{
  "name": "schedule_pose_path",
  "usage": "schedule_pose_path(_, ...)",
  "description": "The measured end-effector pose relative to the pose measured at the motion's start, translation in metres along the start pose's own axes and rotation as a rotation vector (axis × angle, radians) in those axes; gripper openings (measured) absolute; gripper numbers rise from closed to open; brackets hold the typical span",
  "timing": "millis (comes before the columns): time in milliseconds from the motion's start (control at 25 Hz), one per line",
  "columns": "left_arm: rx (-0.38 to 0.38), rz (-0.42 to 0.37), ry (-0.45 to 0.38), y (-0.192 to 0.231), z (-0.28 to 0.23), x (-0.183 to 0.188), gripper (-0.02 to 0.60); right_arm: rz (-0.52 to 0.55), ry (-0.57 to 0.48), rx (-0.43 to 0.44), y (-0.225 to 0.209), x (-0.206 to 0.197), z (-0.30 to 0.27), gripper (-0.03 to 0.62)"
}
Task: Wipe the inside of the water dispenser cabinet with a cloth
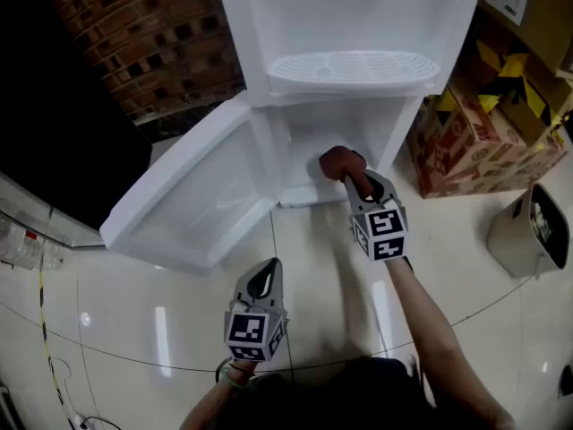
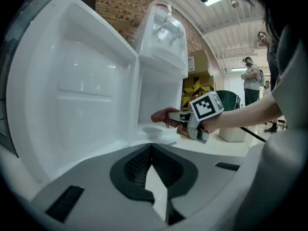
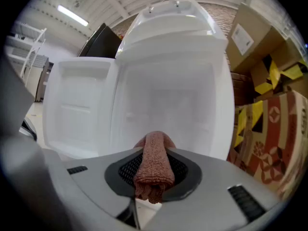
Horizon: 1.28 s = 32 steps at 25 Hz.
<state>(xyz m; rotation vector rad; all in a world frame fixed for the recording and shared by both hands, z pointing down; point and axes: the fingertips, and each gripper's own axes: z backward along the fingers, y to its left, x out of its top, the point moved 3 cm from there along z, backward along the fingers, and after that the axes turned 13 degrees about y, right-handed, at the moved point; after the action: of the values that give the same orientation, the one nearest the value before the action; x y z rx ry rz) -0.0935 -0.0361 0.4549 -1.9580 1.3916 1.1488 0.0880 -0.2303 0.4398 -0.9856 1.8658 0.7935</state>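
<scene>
A white water dispenser stands on the floor with its lower cabinet open and its door swung out to the left. My right gripper is shut on a folded reddish-brown cloth, held at the cabinet's mouth just above its bottom lip. In the right gripper view the cloth sticks out between the jaws toward the white cabinet interior. My left gripper hangs back over the floor, shut and holding nothing. The left gripper view shows the cloth and the door.
Printed cardboard boxes stand right of the dispenser. A beige bin sits at the far right. A brick wall and a dark panel lie to the left. A cable runs along the tiled floor. People stand far off.
</scene>
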Motion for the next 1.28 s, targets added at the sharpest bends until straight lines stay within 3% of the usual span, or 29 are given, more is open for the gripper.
schedule_pose_path(320,0.026,0.05,0.045,0.018,0.006,-0.015,-0.023,0.015,0.023,0.055,0.02,0.034,-0.08,0.082)
schedule_pose_path(640,0.009,0.041,0.066,0.014,-0.008,-0.019,-0.023,0.072,0.091,0.134,0.058,0.026,-0.124,0.081)
schedule_pose_path(760,0.01,0.045,0.075,0.013,-0.01,-0.021,-0.023,0.076,0.136,0.092,0.041,0.013,-0.128,0.081)
schedule_pose_path(920,0.005,0.042,0.075,0.012,-0.011,-0.02,-0.023,0.003,0.175,0.021,0.001,-0.003,-0.122,0.081)
schedule_pose_path(1040,0.002,0.044,0.073,0.01,-0.011,-0.02,-0.023,0.029,0.213,-0.07,-0.024,-0.01,-0.114,0.081)
schedule_pose_path(1120,0.002,0.046,0.068,0.01,-0.01,-0.019,-0.023,-0.018,0.228,-0.116,-0.042,-0.017,-0.108,0.081)
schedule_pose_path(1200,0.004,0.05,0.062,0.012,-0.009,-0.018,-0.023,-0.059,0.241,-0.138,-0.05,-0.018,-0.101,0.08)
schedule_pose_path(1280,0.004,0.055,0.056,0.012,-0.008,-0.016,-0.023,-0.029,0.235,-0.145,-0.048,-0.019,-0.101,0.08)
